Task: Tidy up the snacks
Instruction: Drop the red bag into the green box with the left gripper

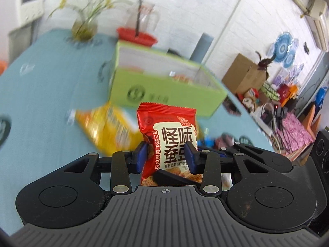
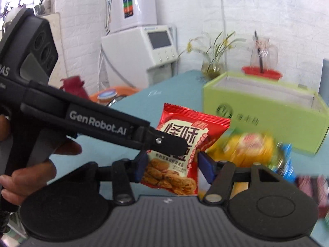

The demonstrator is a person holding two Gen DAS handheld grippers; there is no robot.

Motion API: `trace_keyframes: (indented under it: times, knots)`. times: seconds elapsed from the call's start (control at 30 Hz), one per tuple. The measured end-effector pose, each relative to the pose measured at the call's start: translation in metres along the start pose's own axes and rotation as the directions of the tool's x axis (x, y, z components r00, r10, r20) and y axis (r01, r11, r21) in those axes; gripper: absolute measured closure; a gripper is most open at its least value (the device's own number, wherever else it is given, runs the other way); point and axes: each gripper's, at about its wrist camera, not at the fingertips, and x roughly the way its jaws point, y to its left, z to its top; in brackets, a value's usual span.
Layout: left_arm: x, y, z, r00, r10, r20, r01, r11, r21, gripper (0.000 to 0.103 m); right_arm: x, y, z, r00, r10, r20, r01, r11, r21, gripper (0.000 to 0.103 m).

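**Two tongs, one red packet**

One teal tabletop (image 1: pixel 41 103) fills both of my views. One lime-green box (image 1: pixel 164 94) sits on it, open at the top, with something orange blurred inside. One plant jar (image 1: pixel 84 28) and one red basket (image 1: pixel 136 36) stand behind the box. One yellow snack bag (image 1: pixel 109 127) lies near the box front, and in my right view a blue packet (image 2: pixel 286 160) lies just beside it. I count one red snack packet (image 1: pixel 166 142), held upright above the tabletop. My left tongs (image 1: pixel 166 156) pinch its lower half. My right tongs (image 2: pixel 172 164) stand spread either side of that same packet; I cannot tell whether they touch it.
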Motion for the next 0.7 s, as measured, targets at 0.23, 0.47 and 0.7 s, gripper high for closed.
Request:
trace_keyframes:
  times: [0.23, 0.47, 0.7]
  knots:
    - [0.076, -0.027, 0.110, 0.997, 0.004, 0.075, -0.013, 0.992, 0.127, 0.081, 0.050, -0.075, 0.078, 0.993, -0.116, 0.036, 0.117, 0.993, -0.016, 0.037]
    - [0.163, 0.000, 0.149, 0.995, 0.095, -0.011, -0.093, 0.988, 0.121, 0.083, 0.131, -0.138, 0.098, 0.991, -0.061, -0.117, 0.069, 0.995, 0.066, 0.037]
    - [0.196, 0.025, 0.138, 0.991, 0.128, -0.051, -0.121, 0.987, 0.109, 0.065, 0.168, -0.147, 0.078, 0.980, -0.007, -0.201, 0.032, 0.992, 0.121, 0.034]
